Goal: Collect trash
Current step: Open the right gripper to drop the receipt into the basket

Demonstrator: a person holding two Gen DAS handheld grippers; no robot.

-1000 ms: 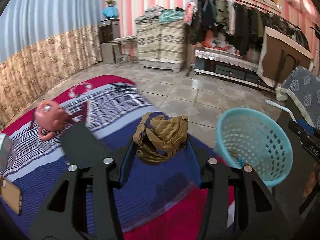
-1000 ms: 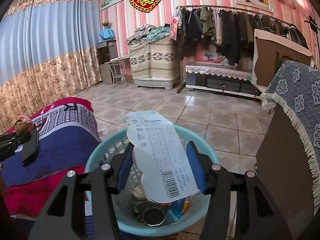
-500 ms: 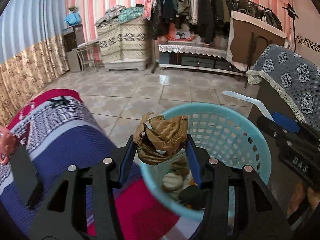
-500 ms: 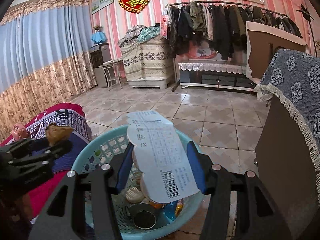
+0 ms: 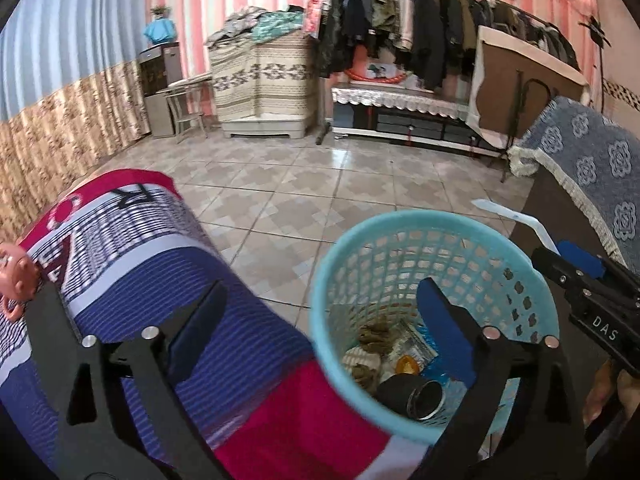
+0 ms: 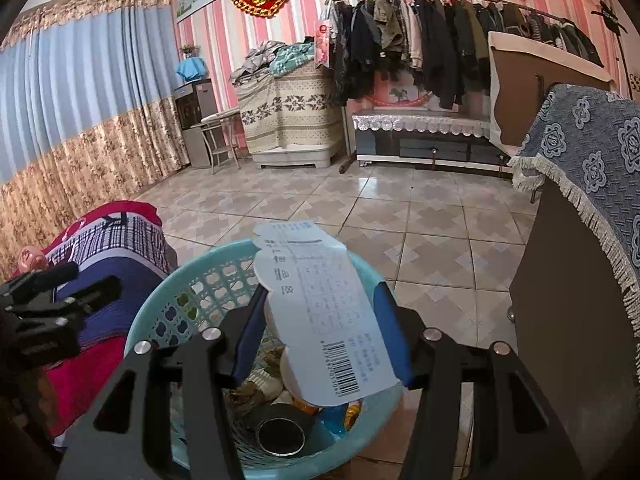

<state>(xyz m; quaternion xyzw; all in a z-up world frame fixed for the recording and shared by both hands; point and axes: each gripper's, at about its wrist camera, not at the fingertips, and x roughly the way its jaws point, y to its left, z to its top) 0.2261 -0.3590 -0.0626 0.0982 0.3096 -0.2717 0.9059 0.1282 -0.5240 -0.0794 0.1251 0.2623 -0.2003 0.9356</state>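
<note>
Left gripper (image 5: 320, 304) spread, empty (above basket (image 5: 520, 256)); right gripper (image 6: 320, 300) clamps paper wrapper (image 6: 320, 312).

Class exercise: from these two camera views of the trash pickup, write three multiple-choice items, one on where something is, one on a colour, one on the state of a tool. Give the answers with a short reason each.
1. Where is the paper label?
A. lying on the floor tiles
B. held in the right tool above the basket
C. draped over the blanket

2. What colour is the basket?
A. light blue
B. yellow
C. black

3. What state is the left tool in?
A. shut on a brown wrapper
B. shut on a can
C. open, holding nothing

Answers:
1 B: the right tool grips the label between its fingers, with the basket's rim below it.
2 A: its mesh wall and rim are light blue in both views.
3 C: its fingers stand wide apart with only the blanket and basket visible between them.
</note>
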